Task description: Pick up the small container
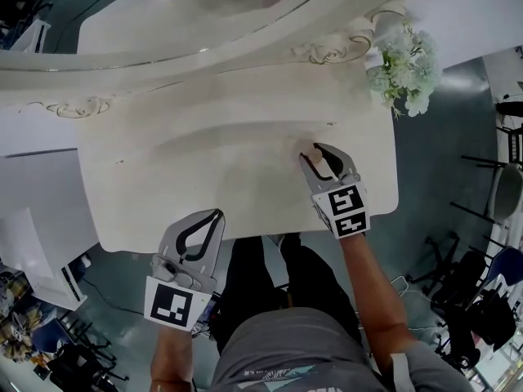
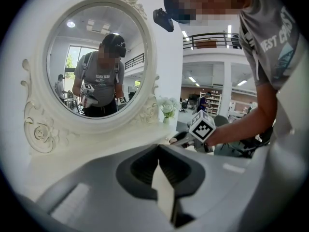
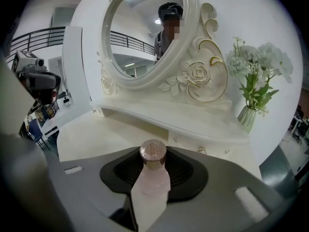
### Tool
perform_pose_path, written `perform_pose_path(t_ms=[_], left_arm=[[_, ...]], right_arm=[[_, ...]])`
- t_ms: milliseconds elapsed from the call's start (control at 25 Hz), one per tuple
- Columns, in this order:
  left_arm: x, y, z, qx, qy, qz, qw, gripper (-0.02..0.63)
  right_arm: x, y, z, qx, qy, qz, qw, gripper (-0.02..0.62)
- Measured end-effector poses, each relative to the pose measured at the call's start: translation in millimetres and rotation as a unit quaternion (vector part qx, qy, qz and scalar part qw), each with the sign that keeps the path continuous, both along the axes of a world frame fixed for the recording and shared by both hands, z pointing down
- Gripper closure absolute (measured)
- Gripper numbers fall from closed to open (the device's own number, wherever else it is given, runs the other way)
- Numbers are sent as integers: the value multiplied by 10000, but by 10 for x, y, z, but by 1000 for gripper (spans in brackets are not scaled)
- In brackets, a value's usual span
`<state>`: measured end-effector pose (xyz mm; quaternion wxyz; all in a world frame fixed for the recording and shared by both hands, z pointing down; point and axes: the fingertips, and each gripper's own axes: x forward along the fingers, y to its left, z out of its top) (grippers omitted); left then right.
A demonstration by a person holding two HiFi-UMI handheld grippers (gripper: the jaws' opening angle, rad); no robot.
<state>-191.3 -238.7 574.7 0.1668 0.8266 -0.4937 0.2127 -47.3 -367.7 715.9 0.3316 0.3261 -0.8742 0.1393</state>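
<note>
Jaws of right hand-held gripper [image 1: 317, 155] clamp the small container [image 3: 153, 152]; left hand-held gripper [image 2: 161, 172] sits closed, empty.

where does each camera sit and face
Head view: head-mounted, facing steeply down at the dressing table; left gripper, right gripper, legs show.
Left gripper view: along its shut jaws toward the mirror; the right arm shows.
Right gripper view: along jaws clamping the small container, toward the mirror.
Shared: both gripper views show the flowers.

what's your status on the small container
Right gripper shut on small container. Left gripper shut, empty, at near edge of table. Nothing blocking the lift.
</note>
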Motion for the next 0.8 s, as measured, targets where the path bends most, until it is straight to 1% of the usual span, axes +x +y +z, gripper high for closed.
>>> perform_pose_path(t_ms=[360,800], left_arm=[[17,40,-223,190,-42,-116,9997,603],[64,166,-691,569,-227,-221,9979,603]], right_arm=[[48,68,-424,173,-191,-51,9997,454],[127,197,-1272,579,-490,-251,9968,454]])
